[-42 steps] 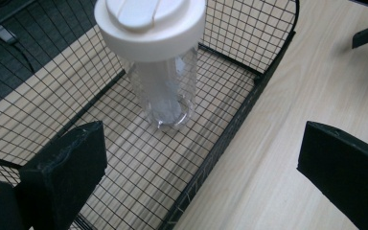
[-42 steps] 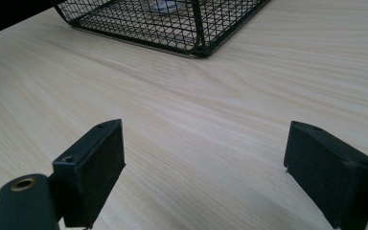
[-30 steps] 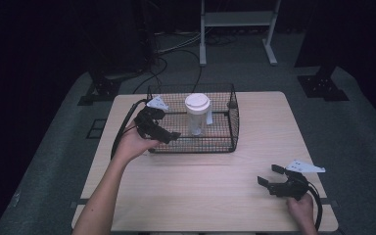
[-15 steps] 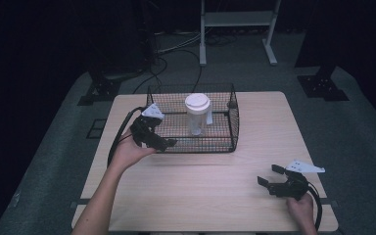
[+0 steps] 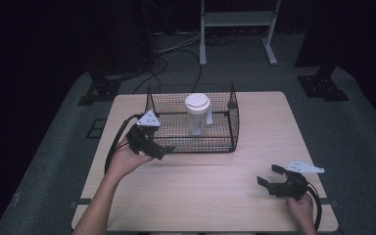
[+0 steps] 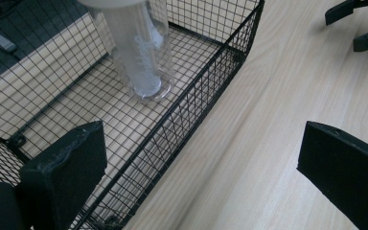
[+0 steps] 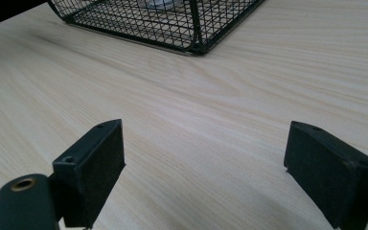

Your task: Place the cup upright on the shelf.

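Left gripper point(image 5: 162, 149) released beside wire basket point(image 5: 235, 122); right gripper point(image 5: 269, 175) released above table point(image 5: 200, 196).

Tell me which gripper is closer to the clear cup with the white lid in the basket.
Left. The left gripper is open at the wire basket's near left corner, close to the cup. The right gripper is open over bare table, well off toward the near right corner.

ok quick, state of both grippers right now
Left gripper: open, holding nothing, at the front left corner of the wire basket.
Right gripper: open, holding nothing, over the bare table.
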A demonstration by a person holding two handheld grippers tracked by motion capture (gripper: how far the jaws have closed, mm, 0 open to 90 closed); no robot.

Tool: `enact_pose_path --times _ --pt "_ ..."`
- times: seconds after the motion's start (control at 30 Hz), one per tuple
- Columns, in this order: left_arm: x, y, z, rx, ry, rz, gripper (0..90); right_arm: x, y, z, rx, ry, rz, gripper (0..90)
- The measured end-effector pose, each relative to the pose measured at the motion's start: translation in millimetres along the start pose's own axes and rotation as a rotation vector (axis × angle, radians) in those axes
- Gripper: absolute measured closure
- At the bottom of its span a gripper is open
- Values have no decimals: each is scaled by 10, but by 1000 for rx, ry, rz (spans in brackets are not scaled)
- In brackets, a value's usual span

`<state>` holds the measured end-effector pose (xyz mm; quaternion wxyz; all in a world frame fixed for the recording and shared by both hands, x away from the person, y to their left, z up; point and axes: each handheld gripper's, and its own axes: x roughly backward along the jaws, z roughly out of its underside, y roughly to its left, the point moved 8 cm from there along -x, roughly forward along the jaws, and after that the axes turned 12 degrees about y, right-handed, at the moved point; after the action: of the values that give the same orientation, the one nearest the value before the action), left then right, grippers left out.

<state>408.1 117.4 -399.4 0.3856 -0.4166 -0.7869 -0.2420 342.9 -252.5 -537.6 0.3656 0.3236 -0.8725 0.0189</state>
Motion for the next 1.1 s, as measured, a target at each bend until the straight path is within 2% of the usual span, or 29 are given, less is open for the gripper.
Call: enact_pose_path --times 0.3,0.7,0.87,1.1 --pt "-9 -31 169 12 -11 20 21 -2 0 3 -1 2 2 129" --pt "0 -49 444 36 -17 4 21 -5 -11 1 -7 3 4 129" --pt "-21 -83 531 22 2 -12 21 -8 -10 2 -5 5 2 129" --pt "-29 -119 687 28 8 -19 21 -9 -2 6 7 10 3 129"
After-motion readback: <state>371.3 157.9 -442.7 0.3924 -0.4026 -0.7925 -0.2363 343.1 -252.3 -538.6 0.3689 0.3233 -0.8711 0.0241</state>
